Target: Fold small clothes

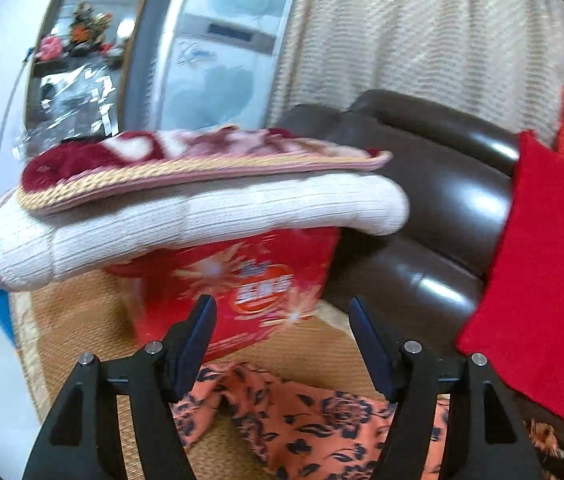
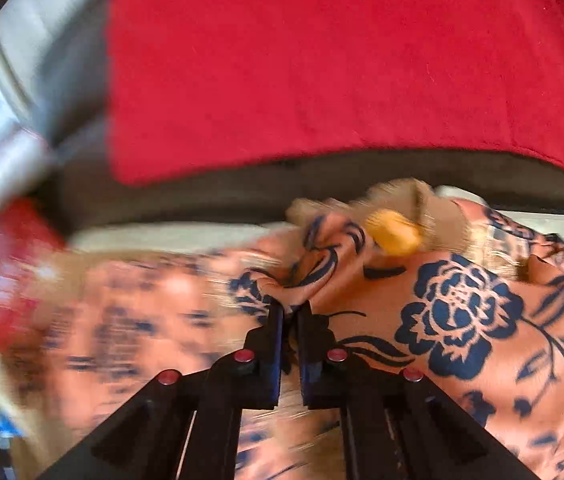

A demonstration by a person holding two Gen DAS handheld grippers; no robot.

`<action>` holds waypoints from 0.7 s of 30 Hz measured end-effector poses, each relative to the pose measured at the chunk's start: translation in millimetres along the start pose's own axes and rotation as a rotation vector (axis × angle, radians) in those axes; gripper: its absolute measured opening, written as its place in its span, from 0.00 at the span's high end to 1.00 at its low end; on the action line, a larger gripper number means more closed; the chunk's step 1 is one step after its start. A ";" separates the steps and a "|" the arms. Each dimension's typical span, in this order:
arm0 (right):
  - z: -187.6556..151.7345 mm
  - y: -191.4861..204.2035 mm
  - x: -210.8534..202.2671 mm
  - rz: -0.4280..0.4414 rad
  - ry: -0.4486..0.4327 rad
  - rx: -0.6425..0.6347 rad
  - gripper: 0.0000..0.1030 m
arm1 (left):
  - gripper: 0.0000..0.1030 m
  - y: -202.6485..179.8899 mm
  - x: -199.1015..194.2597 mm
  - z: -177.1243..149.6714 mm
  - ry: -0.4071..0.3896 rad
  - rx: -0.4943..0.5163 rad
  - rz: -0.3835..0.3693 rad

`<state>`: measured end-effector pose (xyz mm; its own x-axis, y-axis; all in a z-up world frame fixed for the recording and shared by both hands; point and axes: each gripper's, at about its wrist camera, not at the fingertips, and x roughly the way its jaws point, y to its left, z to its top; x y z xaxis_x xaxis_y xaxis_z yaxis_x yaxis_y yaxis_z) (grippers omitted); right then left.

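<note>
One garment (image 2: 462, 320) fold between right fingers (image 2: 278, 316)

— Any lettering on the red box (image 1: 238, 284) under the folded blankets (image 1: 186, 204)?

— An oval badge (image 1: 264, 290) on its front face, white characters on red and orange, starbursts around it. Too smeared to read a single one.

— Anything behind the box?

— Up and behind it, a pale appliance front (image 1: 218, 40) carries a dark scribbled mark (image 1: 196, 55), maybe a signature. Unreadable too.

— So nothing legible?

— Nothing. The right wrist view shows no text at all.
</note>
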<state>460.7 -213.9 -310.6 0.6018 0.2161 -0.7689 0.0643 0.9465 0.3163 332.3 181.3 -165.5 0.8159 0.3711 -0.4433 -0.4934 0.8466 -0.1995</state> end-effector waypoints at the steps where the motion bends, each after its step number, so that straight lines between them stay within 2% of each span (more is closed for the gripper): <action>1: -0.1 7.5 -16.4 0.093 -0.026 0.008 0.93 | 0.33 -4.7 -1.4 0.1 -0.004 0.009 -0.030; 4: -6.0 32.9 -44.1 0.323 -0.030 0.019 0.93 | 0.33 -14.2 -7.2 -2.8 0.001 0.015 -0.098; 6: -13.8 50.3 -49.9 0.379 0.003 0.010 0.89 | 0.32 -19.5 -10.4 -4.7 0.013 0.020 -0.120; 8: -22.8 60.1 -42.8 0.355 0.061 0.015 0.86 | 0.32 -24.5 -10.1 -7.7 0.022 0.032 -0.129; 9: -26.9 61.3 -33.5 0.369 0.106 0.021 0.85 | 0.32 -26.9 -10.3 -9.4 0.029 0.037 -0.134; 11: -35.7 53.9 -18.9 0.382 0.192 0.053 0.62 | 0.32 -29.8 -8.6 -11.9 0.042 0.040 -0.141; 12: -45.8 49.5 -15.6 0.381 0.223 0.081 0.58 | 0.32 -30.9 -7.6 -13.9 0.048 0.043 -0.144; 13: -51.2 42.2 -14.4 0.391 0.238 0.114 0.40 | 0.32 -32.9 -5.3 -15.4 0.058 0.050 -0.147; 14: -55.0 33.5 -18.0 0.418 0.224 0.143 0.33 | 0.32 -34.1 -3.7 -17.2 0.068 0.056 -0.146; 16: -59.0 11.8 -33.6 0.440 0.149 0.194 0.33 | 0.32 -35.2 -0.4 -20.1 0.088 0.056 -0.139; 17: -63.0 -1.7 -45.3 0.424 0.105 0.217 0.33 | 0.32 -35.0 2.8 -22.0 0.104 0.051 -0.141; 19: -72.3 -33.1 -68.1 0.346 0.021 0.261 0.33 | 0.31 -34.3 8.2 -26.1 0.142 0.036 -0.157; 21: -76.5 -67.0 -87.3 0.208 -0.070 0.320 0.33 | 0.30 -33.5 12.7 -30.7 0.174 0.024 -0.164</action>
<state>342.9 -277.8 -307.1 0.6800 0.3682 -0.6341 0.1738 0.7592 0.6272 349.9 145.9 -191.3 0.8192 0.1578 -0.5513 -0.3496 0.8996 -0.2619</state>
